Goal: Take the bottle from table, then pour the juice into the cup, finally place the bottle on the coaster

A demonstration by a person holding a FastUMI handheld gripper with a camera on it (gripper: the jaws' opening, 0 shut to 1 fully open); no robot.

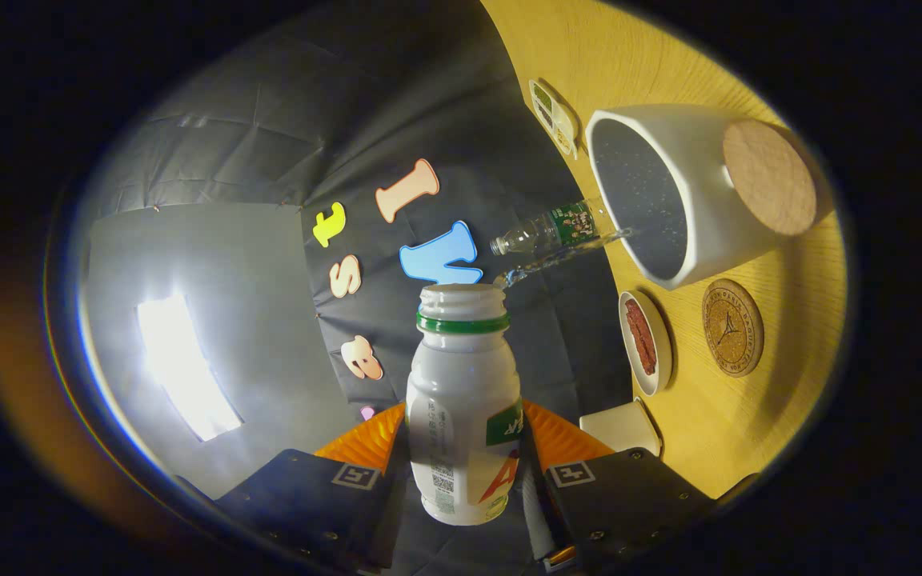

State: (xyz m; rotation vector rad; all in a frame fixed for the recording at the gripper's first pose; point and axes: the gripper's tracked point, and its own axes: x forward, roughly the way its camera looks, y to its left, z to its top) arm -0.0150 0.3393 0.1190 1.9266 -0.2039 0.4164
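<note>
Gripper (465,448) w/ orange ribbed fingers (365,440) is clenched on the white plastic juice bottle w/ green neck ring (461,400), one finger pressing each side of its body, cap off, open mouth pointing ahead. The whole view is rolled hard: the yellow wooden table (709,416) stands up along one side, so the gripper & bottle are tipped well over toward horizontal, i.e. the hand is rotated into a pour pose; the hand itself can't be made out. Beyond the bottle mouth & to the table side sits the white ceramic cup w/ dark speckled inside (669,192), opening facing the bottle but apart from it; no juice seen leaving the mouth. Step in hand, by my read: the pour, approx. mid-task, bottle already taken, coaster step not yet done. The mouth looks short of the cup rim, so next move prob. calls for closing in over the rim and more tilt, then rolling back upright. Round cork coaster w/ dark print (732,327) lies on the table just beside the cup, bare. Other bits: a clear plastic water bottle w/ green label (549,232) behind the cup, a small white dish w/ red contents (643,332), a plain cork disc (769,176) at the cup's far side.
</note>
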